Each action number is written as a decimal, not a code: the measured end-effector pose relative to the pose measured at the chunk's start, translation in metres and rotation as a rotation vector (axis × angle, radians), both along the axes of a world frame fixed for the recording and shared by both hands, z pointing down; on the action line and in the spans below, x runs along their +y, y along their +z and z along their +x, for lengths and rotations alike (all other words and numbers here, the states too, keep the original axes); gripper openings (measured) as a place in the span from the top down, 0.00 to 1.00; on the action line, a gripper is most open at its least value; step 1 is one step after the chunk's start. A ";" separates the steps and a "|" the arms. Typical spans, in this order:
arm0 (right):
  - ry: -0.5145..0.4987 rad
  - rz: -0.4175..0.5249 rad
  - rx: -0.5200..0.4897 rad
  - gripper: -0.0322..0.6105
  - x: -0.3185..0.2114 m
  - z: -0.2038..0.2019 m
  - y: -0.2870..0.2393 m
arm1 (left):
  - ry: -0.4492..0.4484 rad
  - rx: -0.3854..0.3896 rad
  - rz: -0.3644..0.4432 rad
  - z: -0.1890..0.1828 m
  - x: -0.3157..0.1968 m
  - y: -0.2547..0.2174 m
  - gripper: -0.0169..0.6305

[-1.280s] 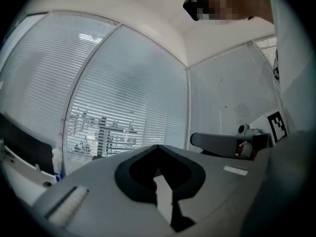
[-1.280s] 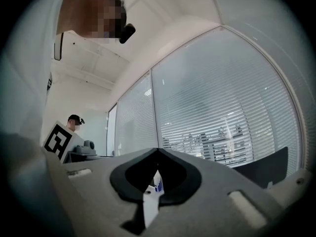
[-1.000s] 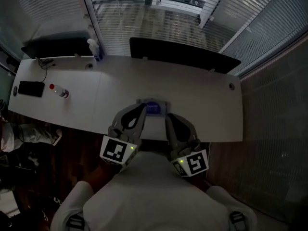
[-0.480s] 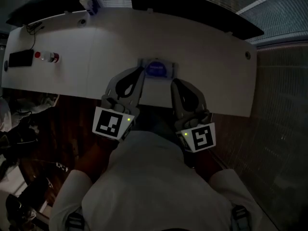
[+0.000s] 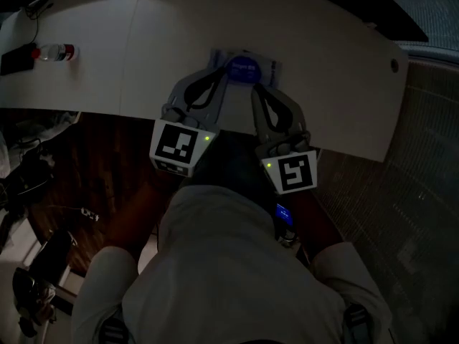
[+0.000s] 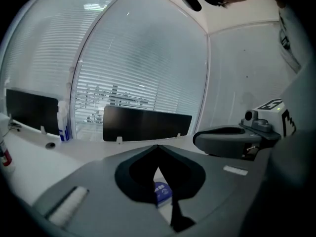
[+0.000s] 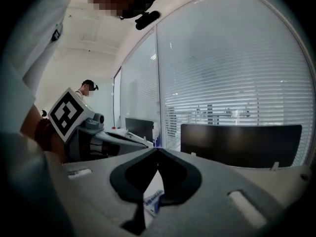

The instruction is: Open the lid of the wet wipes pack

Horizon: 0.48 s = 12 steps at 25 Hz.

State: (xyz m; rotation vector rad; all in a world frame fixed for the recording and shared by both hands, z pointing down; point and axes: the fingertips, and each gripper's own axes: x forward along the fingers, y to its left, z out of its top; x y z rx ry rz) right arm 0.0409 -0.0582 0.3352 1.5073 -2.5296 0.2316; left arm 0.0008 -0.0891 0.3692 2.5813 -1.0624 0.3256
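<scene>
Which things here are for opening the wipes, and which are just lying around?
For the job:
- wet wipes pack
- left gripper, shut, tip at the pack
- right gripper, shut, tip at the pack

Just lying about:
- bottle, far left on the table
- black flat device beside the bottle
</scene>
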 end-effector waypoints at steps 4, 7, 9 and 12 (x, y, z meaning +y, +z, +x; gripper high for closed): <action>-0.046 -0.036 0.081 0.95 -0.002 -0.002 0.043 | -0.005 -0.049 -0.075 -0.002 0.000 0.052 0.97; -0.080 -0.057 0.153 0.95 0.000 -0.003 0.076 | -0.017 -0.087 -0.135 -0.010 0.004 0.094 0.97; -0.097 -0.076 0.193 0.95 0.000 -0.002 0.096 | -0.021 -0.109 -0.171 -0.014 0.006 0.121 0.97; -0.133 -0.110 0.257 0.95 -0.001 -0.003 0.123 | -0.012 -0.151 -0.227 -0.016 0.008 0.156 0.97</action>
